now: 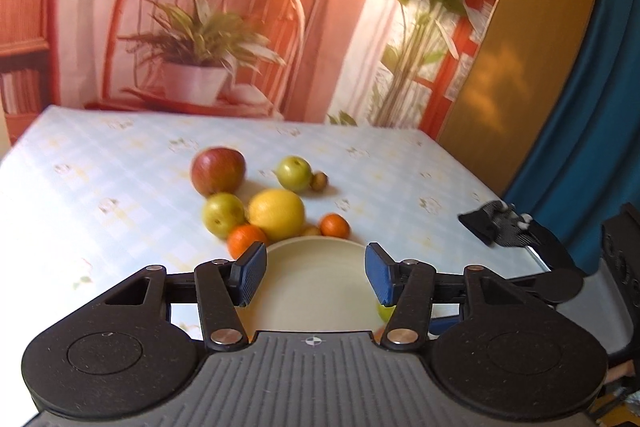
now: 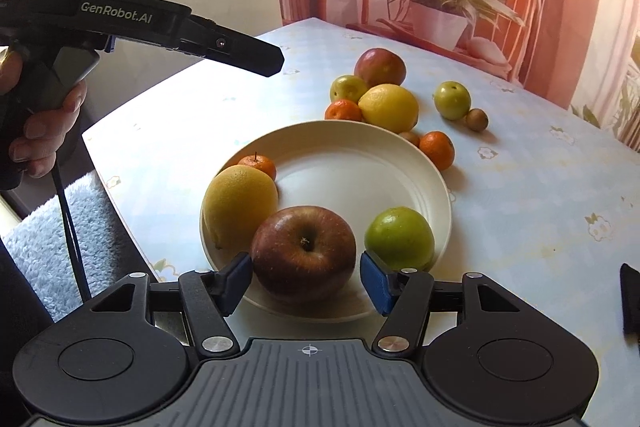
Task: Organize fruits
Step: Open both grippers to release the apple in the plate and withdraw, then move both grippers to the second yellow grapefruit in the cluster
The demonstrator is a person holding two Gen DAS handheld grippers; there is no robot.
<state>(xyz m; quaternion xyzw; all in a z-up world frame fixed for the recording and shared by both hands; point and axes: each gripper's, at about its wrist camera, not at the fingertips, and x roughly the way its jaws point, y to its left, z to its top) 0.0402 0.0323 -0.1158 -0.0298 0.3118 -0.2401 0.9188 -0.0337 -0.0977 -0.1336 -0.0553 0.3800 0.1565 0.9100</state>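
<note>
Plate [image 2: 400,151] is half full and both the left gripper [image 1: 316,273] and right gripper [image 2: 306,281] are spread, holding nothing — go for the tangerine [image 2: 438,149] touching its far rim, pinching gently.

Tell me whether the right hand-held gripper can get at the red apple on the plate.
Probably yes. The right hand-held gripper is open, its fingers either side of the red apple on the plate; nothing lies between.
</note>
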